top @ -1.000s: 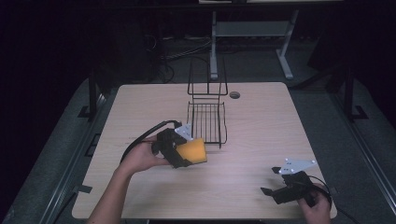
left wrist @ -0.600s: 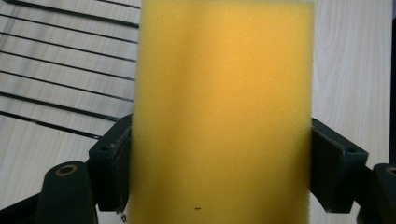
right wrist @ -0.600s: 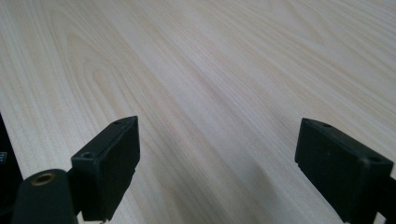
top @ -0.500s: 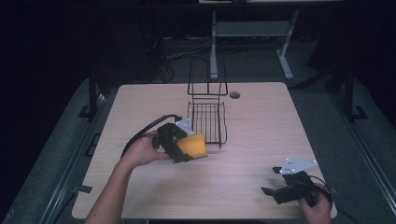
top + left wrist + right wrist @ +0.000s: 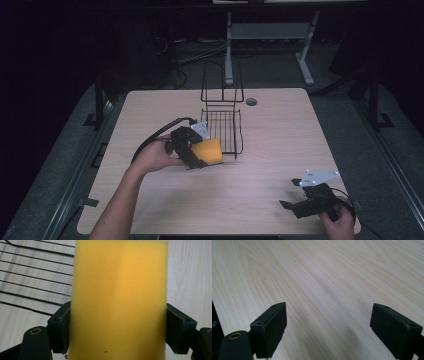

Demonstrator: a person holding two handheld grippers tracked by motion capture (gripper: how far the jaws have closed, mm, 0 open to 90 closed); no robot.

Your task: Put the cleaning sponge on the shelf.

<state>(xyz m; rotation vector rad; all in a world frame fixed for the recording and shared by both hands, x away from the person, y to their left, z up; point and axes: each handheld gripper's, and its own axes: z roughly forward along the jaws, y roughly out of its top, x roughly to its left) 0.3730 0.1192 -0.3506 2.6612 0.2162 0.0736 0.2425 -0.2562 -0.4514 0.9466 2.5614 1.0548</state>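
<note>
Carrying the yellow sponge (image 5: 209,151) upward and toward one o'clock since a second ago, closing on the wire basket (image 5: 222,131); now just beside its near-left corner, raised off the bench (image 5: 280,135). Left tongs (image 5: 202,152) clamping the sponge by both flanks, the foam bulging slightly between the pads (image 5: 58,332). Looking like a drop into the basket coming up, with the rim not yet crossed. Right tongs (image 5: 295,192) gaping wide, holding nothing, idling low at five o'clock near the bench's front edge. Pale wood grain running under them. Beyond twelve o'clock, dim room, dark floor, grey stand legs (image 5: 265,37), loose cables (image 5: 195,55).
</note>
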